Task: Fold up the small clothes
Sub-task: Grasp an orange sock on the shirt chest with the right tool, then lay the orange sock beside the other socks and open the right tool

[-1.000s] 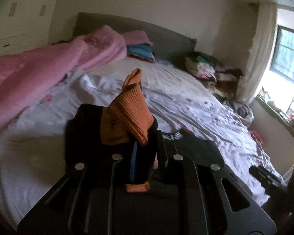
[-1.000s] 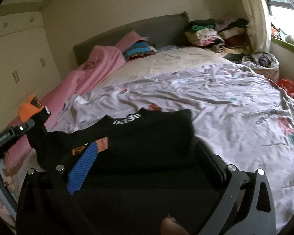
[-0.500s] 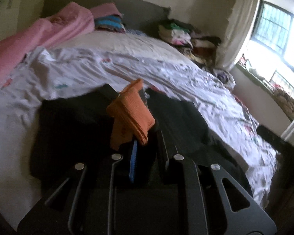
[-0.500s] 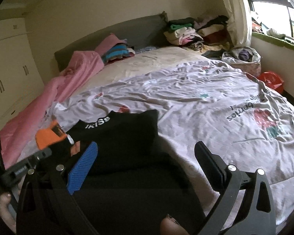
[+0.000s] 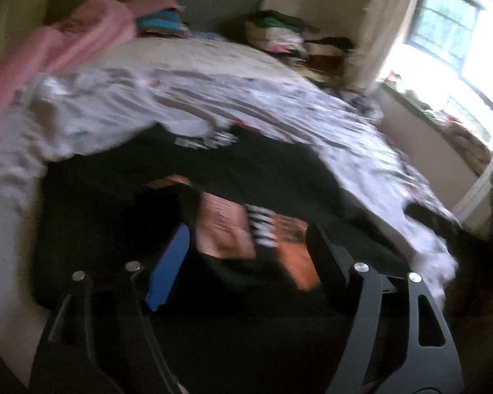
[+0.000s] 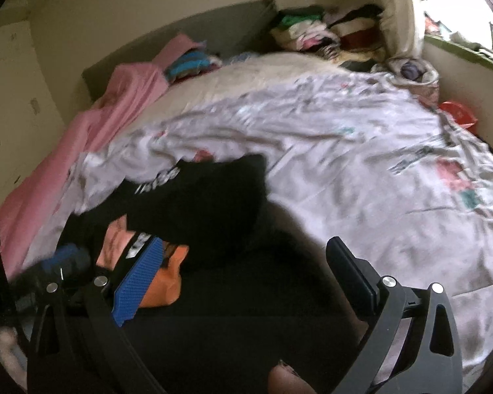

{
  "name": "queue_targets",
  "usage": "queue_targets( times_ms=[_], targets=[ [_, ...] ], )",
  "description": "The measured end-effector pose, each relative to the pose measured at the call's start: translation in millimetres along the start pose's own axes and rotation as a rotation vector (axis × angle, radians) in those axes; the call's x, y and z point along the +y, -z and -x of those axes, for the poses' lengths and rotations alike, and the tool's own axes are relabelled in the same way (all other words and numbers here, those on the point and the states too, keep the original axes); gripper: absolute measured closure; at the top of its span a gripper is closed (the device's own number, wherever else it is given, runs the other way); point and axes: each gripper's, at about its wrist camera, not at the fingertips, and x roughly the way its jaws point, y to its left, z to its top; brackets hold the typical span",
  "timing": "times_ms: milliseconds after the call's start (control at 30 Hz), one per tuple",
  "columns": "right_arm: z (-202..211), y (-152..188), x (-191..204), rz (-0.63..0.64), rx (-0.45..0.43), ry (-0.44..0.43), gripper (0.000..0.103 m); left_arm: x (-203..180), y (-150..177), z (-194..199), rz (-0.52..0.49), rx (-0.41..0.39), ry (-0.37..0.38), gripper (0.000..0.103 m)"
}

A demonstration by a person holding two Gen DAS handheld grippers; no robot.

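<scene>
Bedsheet [image 5: 279, 105] bears black garment [image 5: 246, 170] between opening left gripper [image 5: 246, 246] fingers.

The left gripper [image 5: 246, 249] no longer pinches the orange cuff [image 5: 299, 256] upright between its pads; its jaws are opening, and the cuff now lies flat on the black garment [image 5: 263, 177] between the 2 spread fingers; both views have dipped closer to the bed and blurred.

Left gripper [image 5: 246, 252] jaws opening; right gripper [image 6: 246, 282] jaws wide apart.
</scene>
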Motion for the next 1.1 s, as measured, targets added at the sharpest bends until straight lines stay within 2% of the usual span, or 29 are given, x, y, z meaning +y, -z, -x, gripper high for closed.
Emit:
queue_targets(
  times_ms=[33,67,100,200,233,267,333,400,433,500,533,600,733,900,1100],
  targets=[
    [-8.3,3.5,7.8,0.007,0.035,-0.026,0.004,7.2,-4.9,1.0,0.007,-0.002,-0.040,0.033],
    [-14.7,6.8,15.2,0.012,0.061,-0.044,0.005,11.4,-8.2,1.6,0.012,-0.005,-0.069,0.018],
    [-21.2,9.7,22.1,0.019,0.079,-0.058,0.005,19.9,-12.0,3.4,0.024,-0.018,-0.119,0.014],
    [-42.4,17.9,44.8,0.044,0.138,-0.092,0.006,43.3,-12.6,10.2,0.061,-0.060,-0.149,0.013],
    [-50.1,19.8,52.1,0.049,0.159,-0.118,0.010,52.6,-10.7,12.2,0.081,-0.075,-0.150,0.013],
    [-56.6,20.6,57.3,0.052,0.172,-0.127,0.019,57.6,-10.0,12.6,0.094,-0.079,-0.153,0.013],
    [-73.3,23.9,67.9,0.055,0.207,-0.131,0.026,78.7,-8.0,15.0,0.145,-0.082,-0.184,0.013],
    [-86.8,28.1,71.9,0.053,0.245,-0.116,0.033,97.1,-7.0,19.6,0.193,-0.092,-0.208,0.013],
    [-93.9,31.4,73.2,0.042,0.261,-0.105,0.040,102.7,-6.1,22.0,0.211,-0.096,-0.212,0.013],
    [-96.5,33.8,76.1,0.044,0.246,-0.103,0.055,118.6,-2.6,30.3,0.248,-0.111,-0.239,0.013],
    [-95.1,33.8,78.0,0.052,0.237,-0.104,0.073,124.7,-1.6,32.6,0.256,-0.118,-0.262,0.013],
    [-89.5,32.8,80.3,0.065,0.213,-0.099,0.084,136.5,0.0,38.2,0.275,-0.129,-0.308,0.013],
    [-73.5,28.6,81.0,0.078,0.162,-0.134,0.094,156.8,5.0,51.0,0.357,-0.153,-0.277,0.013],
    [-52.6,14.8,99.1,0.159,0.104,-0.173,0.095,162.5,7.4,57.1,0.381,-0.165,-0.283,0.013],
    [-16.8,-33.3,128.0,0.304,-0.046,-0.223,0.095,161.3,7.6,56.8,0.358,-0.166,-0.282,0.013]
  ],
)
